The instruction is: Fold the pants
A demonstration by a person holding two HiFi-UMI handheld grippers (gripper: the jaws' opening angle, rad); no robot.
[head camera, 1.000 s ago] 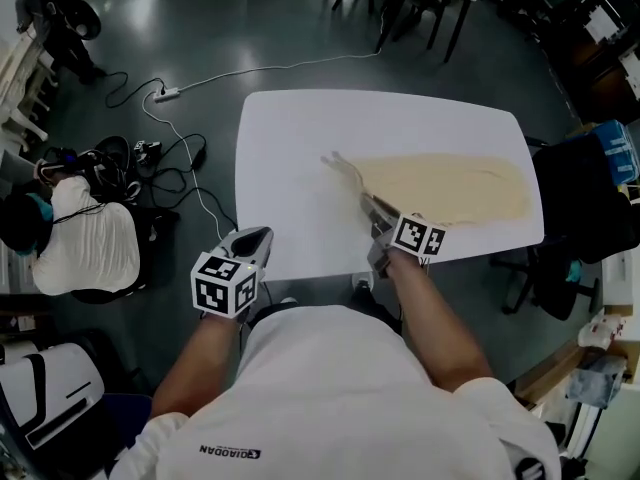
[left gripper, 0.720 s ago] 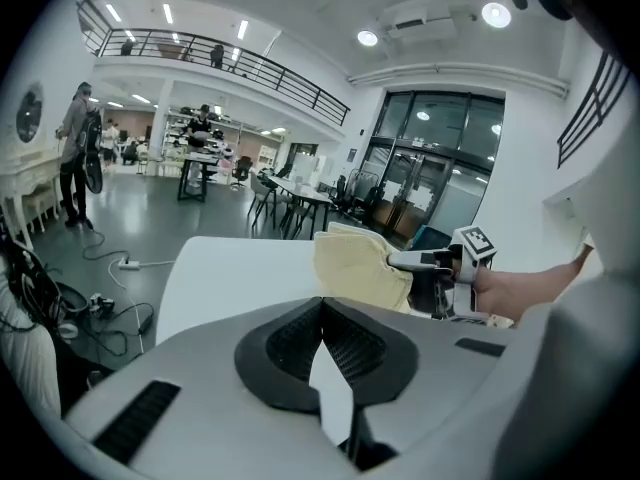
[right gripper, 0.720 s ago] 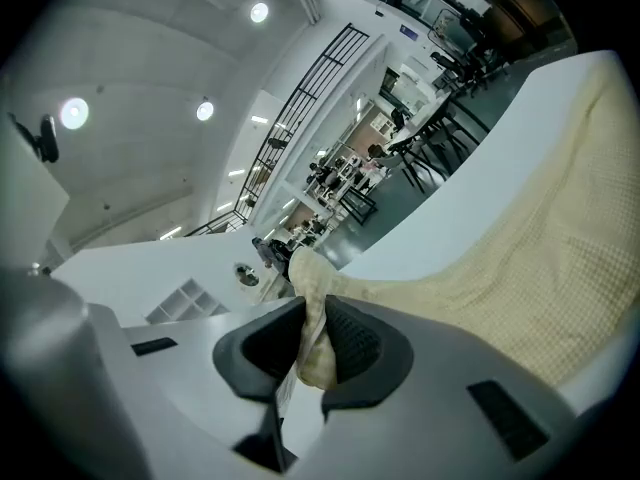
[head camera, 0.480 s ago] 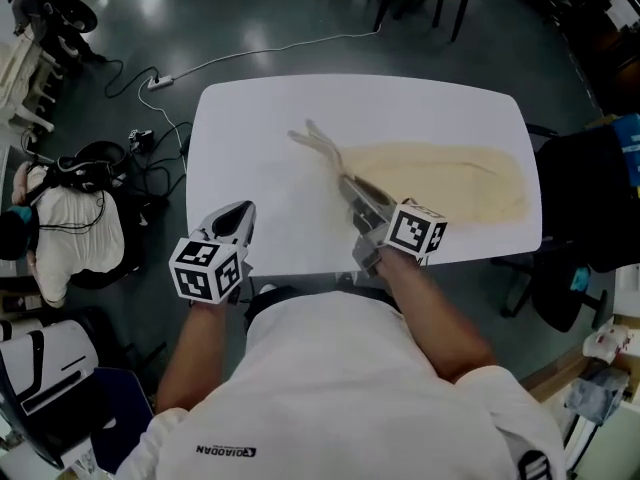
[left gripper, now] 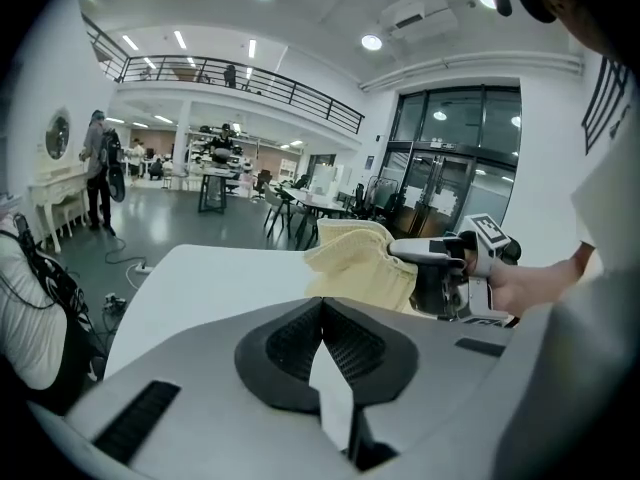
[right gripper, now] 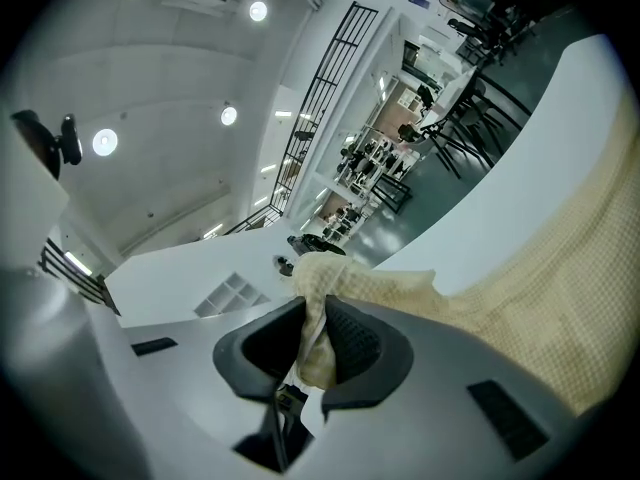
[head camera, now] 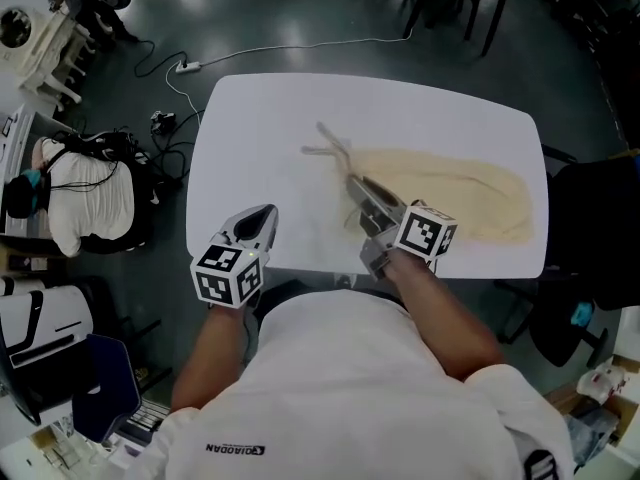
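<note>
A white table (head camera: pixel 260 118) stretches ahead of the left hand-held gripper (head camera: pixel 262 218) and under the right hand-held gripper (head camera: pixel 355 186). Well left of the left one, on the dark floor (head camera: pixel 300 8) (glossy, catching the lights), is a person in white (head camera: pixel 90 203), with tangled black cables (head camera: pixel 165 143) between that person and the table. Far ahead and left lies a power strip (head camera: pixel 186 66) with a white cord (head camera: pixel 300 48). Far ahead of the right one stand chairs (head camera: pixel 412 8); well to its right is a black chair (head camera: pixel 590 218). High ahead runs a railed balcony (left gripper: pixel 230 73).

The white shirt (head camera: pixel 350 388) bears the print "QIAODAN" (seen upside down).
</note>
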